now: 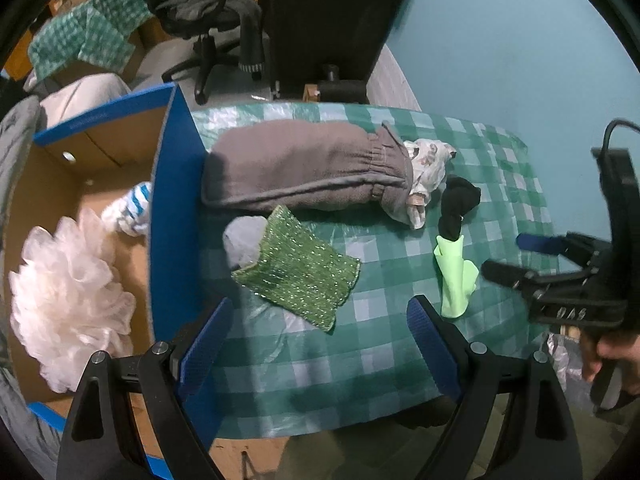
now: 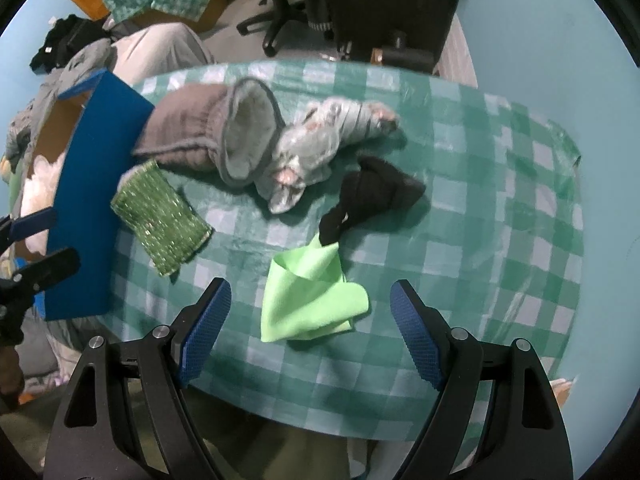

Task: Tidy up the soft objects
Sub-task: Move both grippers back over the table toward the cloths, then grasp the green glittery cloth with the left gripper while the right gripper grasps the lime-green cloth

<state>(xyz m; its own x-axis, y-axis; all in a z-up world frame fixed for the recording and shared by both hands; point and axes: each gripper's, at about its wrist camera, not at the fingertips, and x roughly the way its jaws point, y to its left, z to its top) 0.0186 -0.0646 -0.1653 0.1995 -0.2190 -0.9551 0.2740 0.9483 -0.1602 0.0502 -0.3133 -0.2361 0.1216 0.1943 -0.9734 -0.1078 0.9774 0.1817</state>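
Observation:
On the green checked tablecloth (image 1: pixel 384 344) lie a grey fleece garment (image 1: pixel 296 166), a patterned white cloth (image 1: pixel 428 168) tucked into its end, a black sock (image 1: pixel 458 204), a light green cloth (image 1: pixel 456 276) and a sparkly green scrubbing cloth (image 1: pixel 300 276). My left gripper (image 1: pixel 320 348) is open and empty just in front of the sparkly cloth. My right gripper (image 2: pixel 312 332) is open and empty, its jaws either side of the light green cloth (image 2: pixel 312 300). It also shows in the left wrist view (image 1: pixel 528 256). The sparkly cloth (image 2: pixel 164 216), sock (image 2: pixel 376 192) and garment (image 2: pixel 216 128) lie beyond.
A blue-edged cardboard box (image 1: pixel 168 184) stands at the table's left side, holding a white bath pouf (image 1: pixel 68 292) and a blue-striped white cloth (image 1: pixel 128 208). An office chair (image 1: pixel 212 20) and a dark panel (image 1: pixel 336 20) stand behind the table. A blue wall (image 1: pixel 520 40) is at right.

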